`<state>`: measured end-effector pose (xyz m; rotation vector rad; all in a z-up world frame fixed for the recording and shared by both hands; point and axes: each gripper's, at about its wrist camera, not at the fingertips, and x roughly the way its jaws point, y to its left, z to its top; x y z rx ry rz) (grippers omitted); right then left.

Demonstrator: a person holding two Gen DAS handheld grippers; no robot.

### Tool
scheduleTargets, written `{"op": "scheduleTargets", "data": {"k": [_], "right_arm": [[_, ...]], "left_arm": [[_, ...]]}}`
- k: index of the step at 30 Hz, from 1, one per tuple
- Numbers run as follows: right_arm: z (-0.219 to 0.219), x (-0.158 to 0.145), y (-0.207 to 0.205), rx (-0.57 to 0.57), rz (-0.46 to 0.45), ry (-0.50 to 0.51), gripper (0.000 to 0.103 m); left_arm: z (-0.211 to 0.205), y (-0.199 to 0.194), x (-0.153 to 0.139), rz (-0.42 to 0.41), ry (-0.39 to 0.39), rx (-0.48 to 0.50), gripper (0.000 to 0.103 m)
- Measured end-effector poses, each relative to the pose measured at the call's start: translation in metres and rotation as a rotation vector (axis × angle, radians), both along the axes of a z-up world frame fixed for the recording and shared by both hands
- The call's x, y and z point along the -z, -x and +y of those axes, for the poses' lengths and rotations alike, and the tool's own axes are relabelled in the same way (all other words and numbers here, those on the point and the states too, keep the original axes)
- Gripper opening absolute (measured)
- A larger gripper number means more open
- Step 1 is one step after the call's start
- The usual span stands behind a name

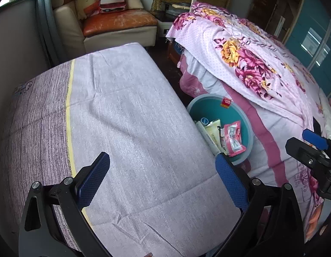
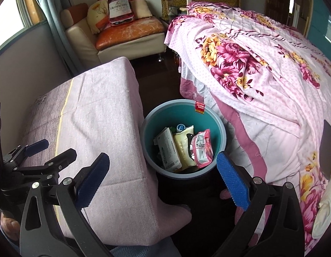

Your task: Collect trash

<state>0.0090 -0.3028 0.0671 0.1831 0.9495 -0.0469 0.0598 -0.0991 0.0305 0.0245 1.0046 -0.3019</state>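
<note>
A teal trash bin (image 2: 218, 126) stands on the floor between a cloth-covered table (image 2: 105, 115) and a bed. It holds several wrappers: a pink packet (image 2: 202, 147), a cream pouch (image 2: 184, 145) and a white packet (image 2: 168, 150). The bin (image 1: 210, 107) also shows in the left wrist view, with the pink packet (image 1: 233, 137). My right gripper (image 2: 163, 175) is open and empty above the bin's near rim. My left gripper (image 1: 163, 177) is open and empty over the table cloth (image 1: 126, 115). The left gripper (image 2: 37, 150) appears at the left of the right wrist view.
A bed with a pink floral quilt (image 2: 261, 68) fills the right side. A sofa (image 2: 126, 34) with cushions and a Hennessy bag (image 2: 119, 8) stands at the back. A curtain and window (image 2: 13, 19) are at the left. A red tag (image 2: 199, 107) hangs on the bin rim.
</note>
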Motion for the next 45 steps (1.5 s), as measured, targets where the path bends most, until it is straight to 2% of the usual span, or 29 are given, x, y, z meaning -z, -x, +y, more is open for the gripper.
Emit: {"op": "scheduleTargets", "data": {"k": [9,34,45], "right_arm": [[0.012,0.0,0.0,-0.028,-0.014,0.009,0.096],[0.016,0.034,-0.032,-0.027,0.069,-0.049,0.096],[0.014,0.039,-0.038,-0.026,0.081,-0.052,0.096]], "left_arm": [[0.012,0.0,0.004,-0.004,-0.001,-0.033,0.099],[0.024,-0.02,0.03,0.035,-0.021,-0.062,0.099],[0.027,-0.021,0.03,-0.001,-0.036,-0.071,0.099]]}}
